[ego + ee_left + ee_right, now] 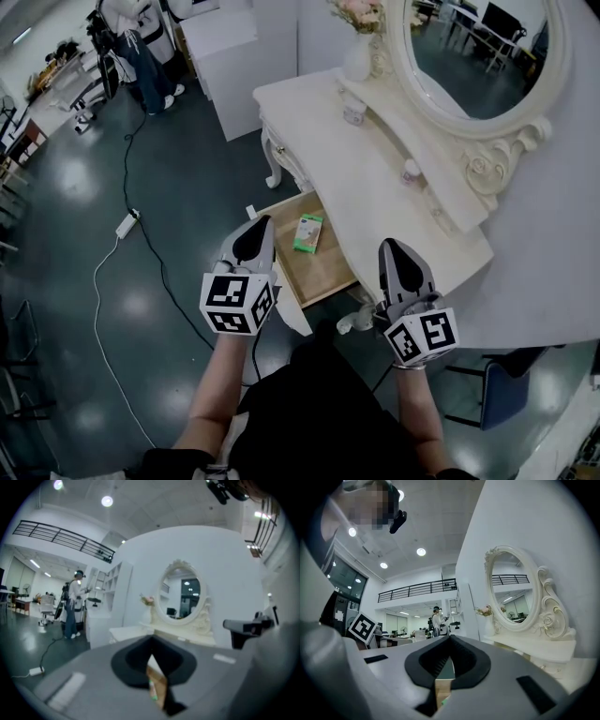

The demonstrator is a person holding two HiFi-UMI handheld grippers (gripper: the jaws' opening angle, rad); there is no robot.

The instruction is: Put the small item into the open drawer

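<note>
The small item, a green-and-white box (307, 232), lies inside the open wooden drawer (314, 274) of the white dressing table (375, 183). My left gripper (263, 223) hovers at the drawer's front left corner, shut with nothing in it. My right gripper (392, 246) is over the table's front edge to the right of the drawer, also shut and empty. In the left gripper view the tips (151, 640) meet, and a strip of the drawer (157, 684) shows below them. The right gripper view shows closed tips (450, 639) above the drawer wood (442, 686).
An oval mirror (478, 56), a vase of flowers (359, 47) and two small jars (354, 112) stand on the table. A power strip (126, 225) with its cable lies on the dark floor at left. A person (141, 47) stands far off beside a white cabinet (225, 66).
</note>
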